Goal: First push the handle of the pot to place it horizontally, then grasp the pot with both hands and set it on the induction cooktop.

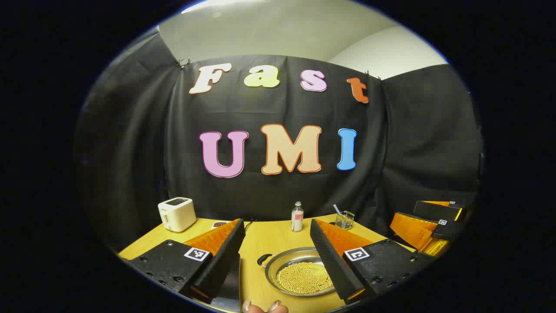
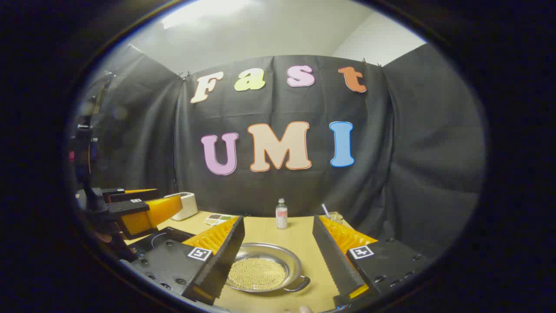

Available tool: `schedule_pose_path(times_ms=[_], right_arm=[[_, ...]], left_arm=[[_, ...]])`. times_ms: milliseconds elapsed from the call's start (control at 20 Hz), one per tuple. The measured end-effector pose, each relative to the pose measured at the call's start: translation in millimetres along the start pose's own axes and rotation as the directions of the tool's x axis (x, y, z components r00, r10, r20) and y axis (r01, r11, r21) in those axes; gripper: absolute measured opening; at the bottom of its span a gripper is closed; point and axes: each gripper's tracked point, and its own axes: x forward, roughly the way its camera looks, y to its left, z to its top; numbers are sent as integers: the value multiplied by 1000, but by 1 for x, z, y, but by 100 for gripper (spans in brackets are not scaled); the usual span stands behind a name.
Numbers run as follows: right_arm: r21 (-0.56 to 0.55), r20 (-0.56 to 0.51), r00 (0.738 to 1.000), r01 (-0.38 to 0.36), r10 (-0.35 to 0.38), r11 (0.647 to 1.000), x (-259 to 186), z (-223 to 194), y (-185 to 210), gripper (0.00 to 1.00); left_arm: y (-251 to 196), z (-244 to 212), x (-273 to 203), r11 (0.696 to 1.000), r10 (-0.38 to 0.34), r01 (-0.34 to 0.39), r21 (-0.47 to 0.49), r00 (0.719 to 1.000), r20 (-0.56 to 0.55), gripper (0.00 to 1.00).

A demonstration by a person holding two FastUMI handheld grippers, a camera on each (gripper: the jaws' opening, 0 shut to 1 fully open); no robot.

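A shallow steel pot (image 1: 284, 261) holding small yellow beads rests on the wooden table (image 1: 269, 237). In the left gripper view a dark loop handle (image 1: 262, 259) sticks out from its left rim. My left gripper (image 1: 277, 224) hovers open above the pot with nothing between its fingers. In the right gripper view the pot (image 2: 278, 254) lies low between the fingers, a handle (image 2: 299, 284) at its near right rim. My right gripper (image 2: 278, 218) is open and apart from the pot. The black induction cooktop (image 2: 161, 237) lies left of the pot.
At the table's back stand a white toaster (image 1: 176, 214), a small bottle (image 1: 297, 216) and a clear cup with a straw (image 1: 344, 219). A small compartment tray (image 2: 217, 218) lies near the toaster. A person's fingertips (image 1: 260, 306) show at the near edge.
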Motion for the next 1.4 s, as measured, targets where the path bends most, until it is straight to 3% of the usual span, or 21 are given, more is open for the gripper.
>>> schedule_pose_path(times_ms=[300,550,600,650,750,800,850,1050,1400], right_arm=[[45,1,1000,-9,9,999,-4,11,-24,94],[100,37,999,22,-26,995,-3,19,-43,94],[97,33,999,25,-28,995,-3,17,-44,99],[79,30,999,31,-33,996,-5,15,-46,94],[40,29,999,37,-39,998,-9,14,-47,94],[38,25,999,27,-28,999,-11,11,-41,98],[38,15,1000,17,-18,999,-12,8,-35,94],[12,-34,999,11,-11,1000,-14,-9,-27,94],[-1,-69,996,49,-49,999,-16,-22,-16,98]], left_arm=[[11,8,-8,996,81,-81,21,997,-1,97],[20,12,-8,993,90,-91,70,996,9,94],[21,13,-8,993,92,-92,70,996,11,97],[21,13,-9,993,92,-93,67,996,10,97],[21,10,-10,994,84,-84,73,996,5,97],[20,7,-10,994,77,-77,72,997,-1,94],[20,5,-10,995,73,-72,68,997,-10,97],[21,-7,-11,998,56,-54,44,998,-39,97],[14,-6,-2,998,-17,19,62,999,-31,94]])
